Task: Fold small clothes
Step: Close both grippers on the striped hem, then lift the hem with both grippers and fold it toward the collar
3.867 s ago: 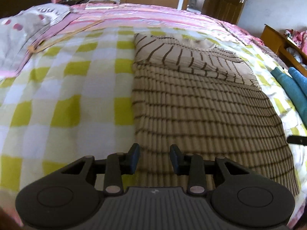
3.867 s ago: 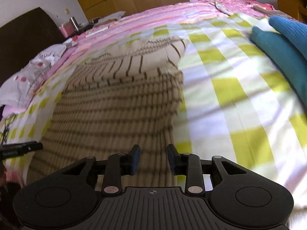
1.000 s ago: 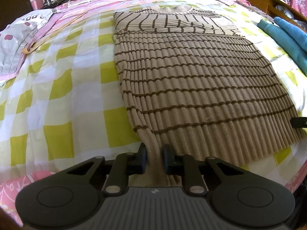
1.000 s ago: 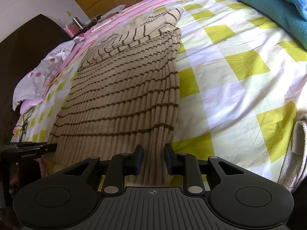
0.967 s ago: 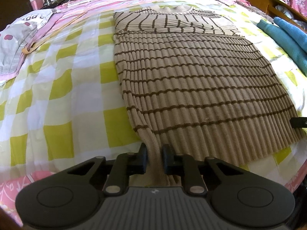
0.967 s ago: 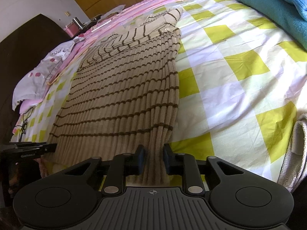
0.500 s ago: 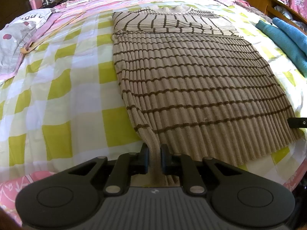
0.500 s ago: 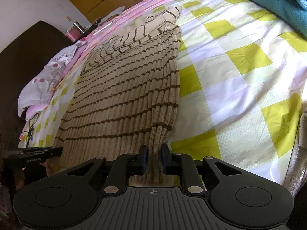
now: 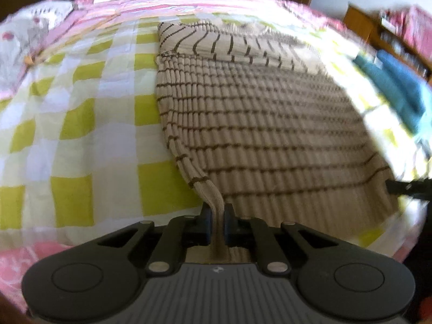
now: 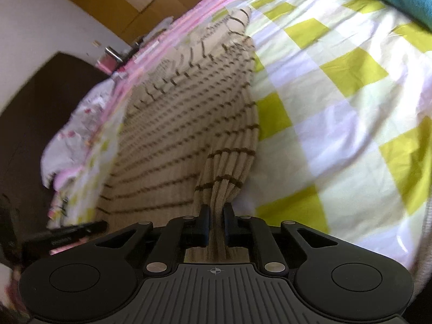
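The sweater (image 9: 270,124) lies spread on the bed (image 9: 89,124), hem nearest the cameras, neckline at the far end. The left gripper (image 9: 216,217) is clamped on the hem's left corner, which rises off the bed into its jaws. The right gripper (image 10: 215,220) is clamped on the hem's right corner, likewise raised. Folded towels (image 9: 391,81) lie on the bed to the sweater's right, apart from it. A crumpled cloth (image 10: 73,137) lies left of the sweater, near the bed's far-left edge.
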Demonstrator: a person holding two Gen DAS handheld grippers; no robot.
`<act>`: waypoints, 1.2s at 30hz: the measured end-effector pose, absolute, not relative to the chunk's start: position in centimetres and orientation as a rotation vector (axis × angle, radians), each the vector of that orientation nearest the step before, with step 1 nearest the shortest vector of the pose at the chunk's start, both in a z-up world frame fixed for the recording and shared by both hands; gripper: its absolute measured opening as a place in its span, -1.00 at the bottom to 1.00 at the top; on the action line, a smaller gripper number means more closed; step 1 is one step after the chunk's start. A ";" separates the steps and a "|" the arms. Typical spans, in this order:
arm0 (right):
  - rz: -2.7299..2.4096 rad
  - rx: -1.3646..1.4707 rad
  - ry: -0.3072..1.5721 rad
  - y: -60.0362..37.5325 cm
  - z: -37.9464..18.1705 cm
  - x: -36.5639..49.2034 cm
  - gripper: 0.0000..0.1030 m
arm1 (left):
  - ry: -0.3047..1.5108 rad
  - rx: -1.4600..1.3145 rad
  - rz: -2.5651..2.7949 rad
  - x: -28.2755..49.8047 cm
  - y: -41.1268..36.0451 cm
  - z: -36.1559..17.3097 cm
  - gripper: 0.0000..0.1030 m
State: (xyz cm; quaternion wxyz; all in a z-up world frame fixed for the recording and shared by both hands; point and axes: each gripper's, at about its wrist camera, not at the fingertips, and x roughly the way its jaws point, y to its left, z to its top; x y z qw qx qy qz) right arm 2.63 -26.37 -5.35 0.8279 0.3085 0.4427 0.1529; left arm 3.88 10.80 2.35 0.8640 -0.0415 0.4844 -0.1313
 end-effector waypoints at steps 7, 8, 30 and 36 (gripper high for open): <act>0.409 0.797 0.809 -26.5 -2.3 5.1 -0.83 | 0.915 -0.372 -0.338 6.5 13.2 4.1 -0.72; 0.415 0.815 0.792 -26.6 -1.9 5.6 -0.87 | 0.894 -0.399 -0.346 6.9 13.4 4.4 -0.72; 0.389 0.904 0.530 -28.1 2.5 17.9 -0.89 | 0.623 -0.563 -0.292 18.3 15.7 6.8 -0.73; 0.359 0.865 0.480 -28.2 3.3 21.7 -0.90 | 0.587 -0.545 -0.270 22.2 15.8 7.3 -0.73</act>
